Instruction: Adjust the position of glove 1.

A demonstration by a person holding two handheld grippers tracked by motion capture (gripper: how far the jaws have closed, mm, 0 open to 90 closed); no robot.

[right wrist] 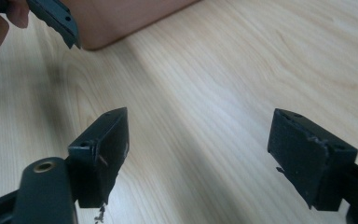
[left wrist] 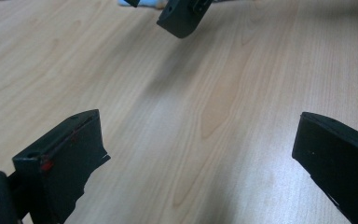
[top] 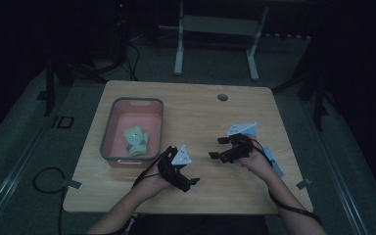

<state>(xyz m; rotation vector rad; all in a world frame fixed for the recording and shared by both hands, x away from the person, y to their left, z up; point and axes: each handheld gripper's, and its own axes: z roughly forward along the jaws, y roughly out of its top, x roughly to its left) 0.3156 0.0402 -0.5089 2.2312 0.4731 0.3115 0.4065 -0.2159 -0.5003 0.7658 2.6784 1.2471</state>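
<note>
In the high view my left gripper [top: 190, 183] hovers low over the wooden table [top: 200, 112] near its front edge. It is open, and in the left gripper view its jaws [left wrist: 200, 144] stand wide apart over bare wood. To the right of it my right gripper [top: 215, 148] points left towards it and is also open. The right gripper view has its jaws [right wrist: 200, 140] wide apart with nothing between them. Each gripper view catches one jaw tip of the other gripper at its top edge.
A pink bin with a grey rim [top: 108, 128] stands at the table's left and holds a small green-yellow item [top: 136, 139]. A light-blue piece [top: 273, 161] lies by the right hand. A round hole [top: 222, 97] sits near the far edge. A white frame [top: 215, 29] stands behind.
</note>
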